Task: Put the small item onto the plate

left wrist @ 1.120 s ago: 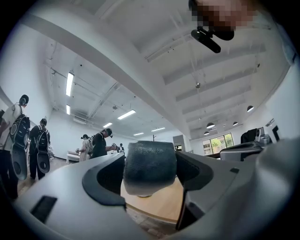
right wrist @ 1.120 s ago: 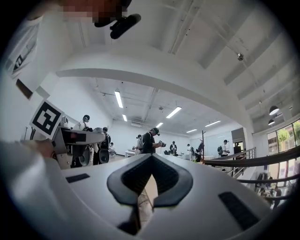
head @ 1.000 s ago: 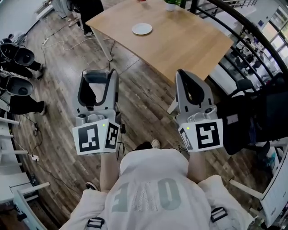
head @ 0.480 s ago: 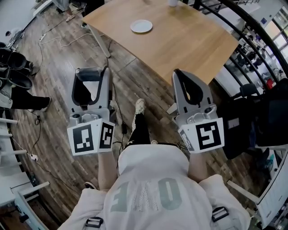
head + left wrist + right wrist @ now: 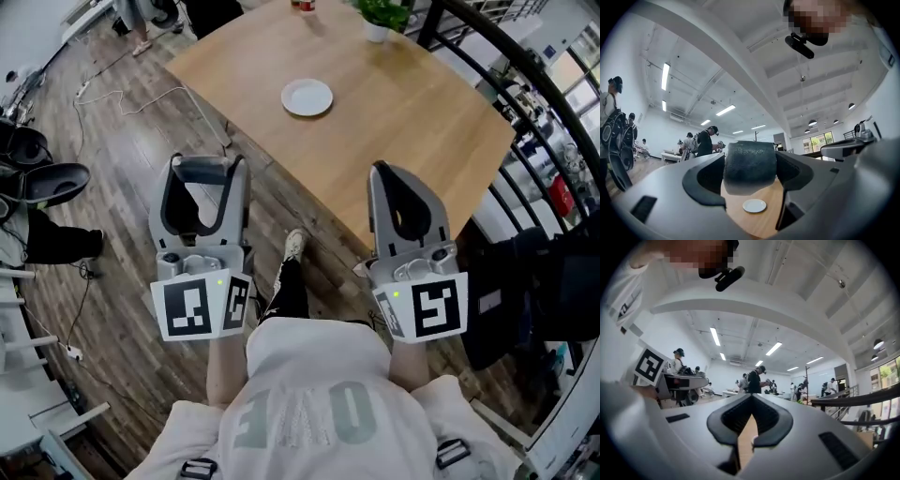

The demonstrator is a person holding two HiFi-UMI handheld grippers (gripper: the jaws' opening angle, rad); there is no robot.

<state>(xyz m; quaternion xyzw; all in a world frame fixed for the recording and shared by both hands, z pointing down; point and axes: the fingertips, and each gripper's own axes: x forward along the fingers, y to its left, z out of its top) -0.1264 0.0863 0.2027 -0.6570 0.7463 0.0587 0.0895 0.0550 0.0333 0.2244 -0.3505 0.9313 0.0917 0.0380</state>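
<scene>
- Head view looked steeply down on a wood-plank floor (image 5: 122, 141), with a black railing (image 5: 506, 66) curving along the right side.
- A pale wooden table (image 5: 403, 103) filled the far middle of the scene, its near corner reaching down between the two tools.
- The person's light shirt (image 5: 309, 394) took up the near edge, and one shoe (image 5: 294, 244) showed on the floor just beyond it.
- The left gripper (image 5: 208, 167) was held out over the floor, left of the table's near corner and not yet over the tabletop.
- In the left gripper view its jaws were clamped on the small item (image 5: 750, 166), a dark, rough-surfaced, rounded block sitting squarely between the two pads.
- The right gripper (image 5: 386, 173) was held level with the left one, its tip over the table's near edge.
- In the right gripper view its jaws met at the tips with nothing held, and only a thin slit lower down showed a strip of tabletop.
- Several other people (image 5: 704, 140) stood in the far background of both gripper views, under long ceiling lights.
- A potted plant (image 5: 380, 17) stood at the far side of the table.
- The white plate (image 5: 307, 97) lay on the table's left part, well beyond the left gripper; seen from that tool, it sat below the held block.
</scene>
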